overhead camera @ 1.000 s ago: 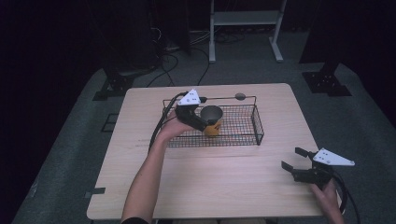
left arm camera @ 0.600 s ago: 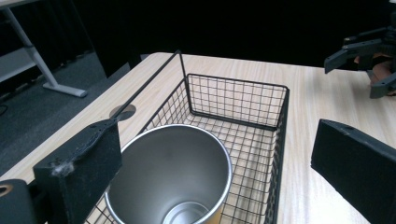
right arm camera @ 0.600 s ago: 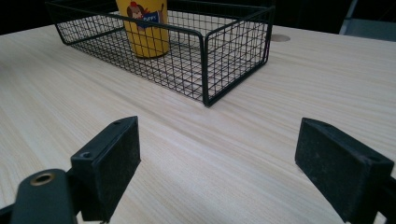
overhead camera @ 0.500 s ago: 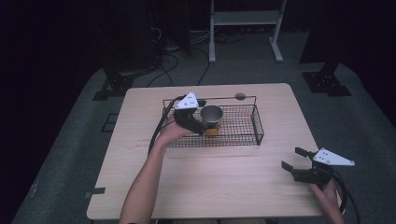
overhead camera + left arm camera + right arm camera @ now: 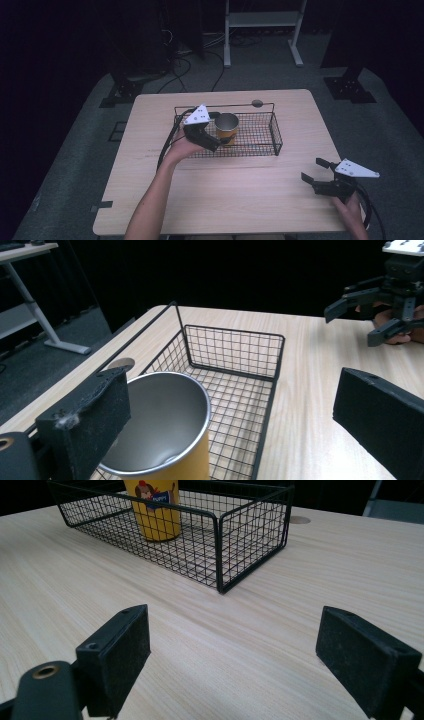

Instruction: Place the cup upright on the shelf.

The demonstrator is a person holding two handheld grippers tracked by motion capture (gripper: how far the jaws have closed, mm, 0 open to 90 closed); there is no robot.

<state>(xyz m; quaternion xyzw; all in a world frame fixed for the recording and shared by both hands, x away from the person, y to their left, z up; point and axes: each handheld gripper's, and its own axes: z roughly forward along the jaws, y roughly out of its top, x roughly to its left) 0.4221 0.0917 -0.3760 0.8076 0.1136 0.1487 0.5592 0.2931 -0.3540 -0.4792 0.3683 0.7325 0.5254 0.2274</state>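
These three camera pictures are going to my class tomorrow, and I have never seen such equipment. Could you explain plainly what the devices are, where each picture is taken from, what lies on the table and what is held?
A person sits at a wooden table, holding a hand-operated two-jaw gripper in each hand. The high view looks down from above; the other two pictures come from cameras riding on each gripper. A black wire basket stands on the table with a yellow metal cup upright inside. The left gripper is at the cup, jaws open, one jaw beside its rim, gripping nothing. The right gripper waits open near the table's right edge, empty.
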